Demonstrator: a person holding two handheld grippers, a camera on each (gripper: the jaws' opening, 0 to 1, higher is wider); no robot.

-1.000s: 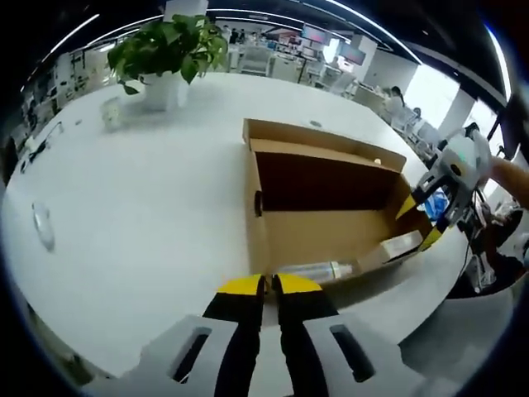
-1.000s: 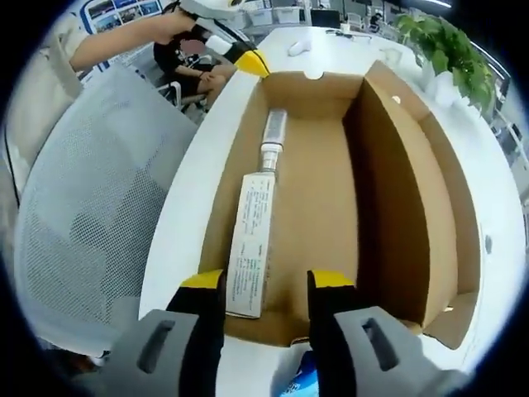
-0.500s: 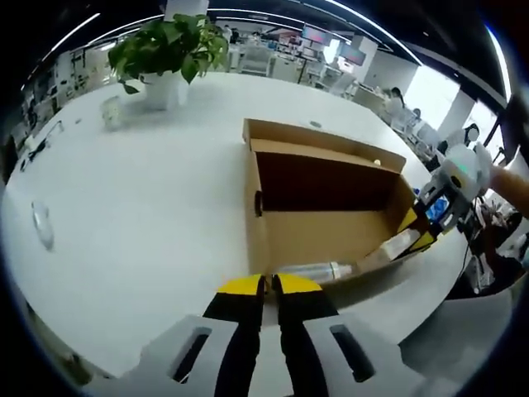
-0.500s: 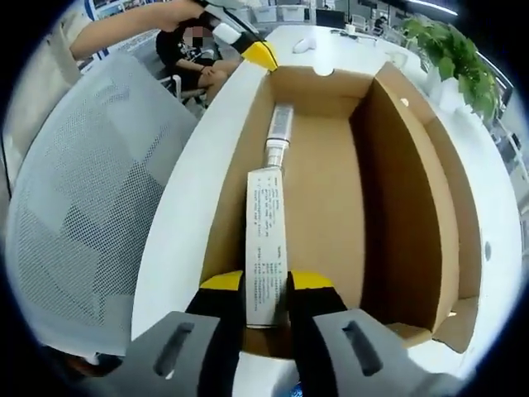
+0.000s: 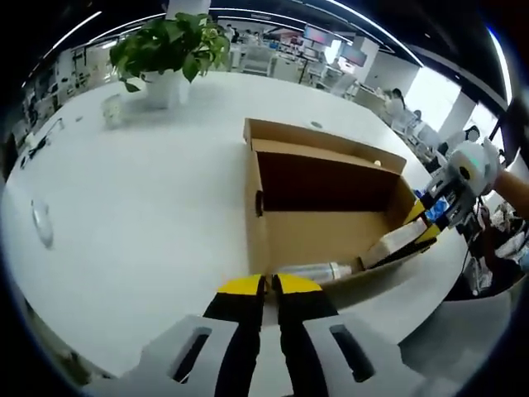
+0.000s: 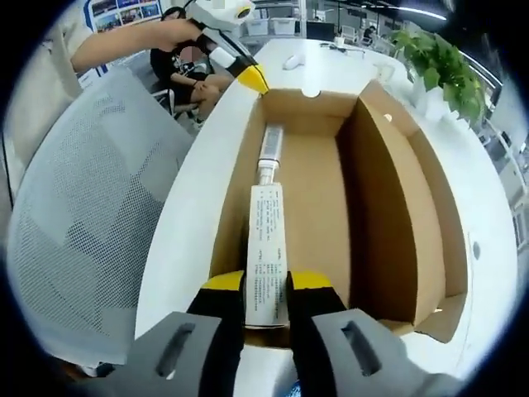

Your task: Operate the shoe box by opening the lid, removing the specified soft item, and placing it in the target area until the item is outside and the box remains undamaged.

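While the shoe box (image 5: 331,217) lay open on the white surface (image 5: 140,198), its lid (image 6: 417,207) folded back along the far long side, the right tongs (image 6: 266,283) had closed on the near end of a long white carton (image 6: 266,252) printed with small text. That carton lay lengthwise on the cardboard floor beside the box's wall nearest the surface's edge, and in the left gripper view the same carton (image 5: 395,240) showed tilted, its gripped end raised at the box's end wall with the right tongs (image 5: 423,222) clamped on it. Beyond the carton, in line with it, a clear bottle (image 6: 269,150) lay on the box floor; the left gripper view showed this bottle (image 5: 318,270) resting against the near wall.

The left tongs (image 5: 269,285) were shut with the yellow tips together and nothing between them, held over the surface just outside the box's near wall. In the right gripper view the left tongs (image 6: 252,78) hung at the far corner of the box, held by a person's hand (image 6: 178,31).

A potted plant (image 5: 169,54) stood well away on the surface, and a grey mesh chair (image 6: 83,215) sat beside its edge.
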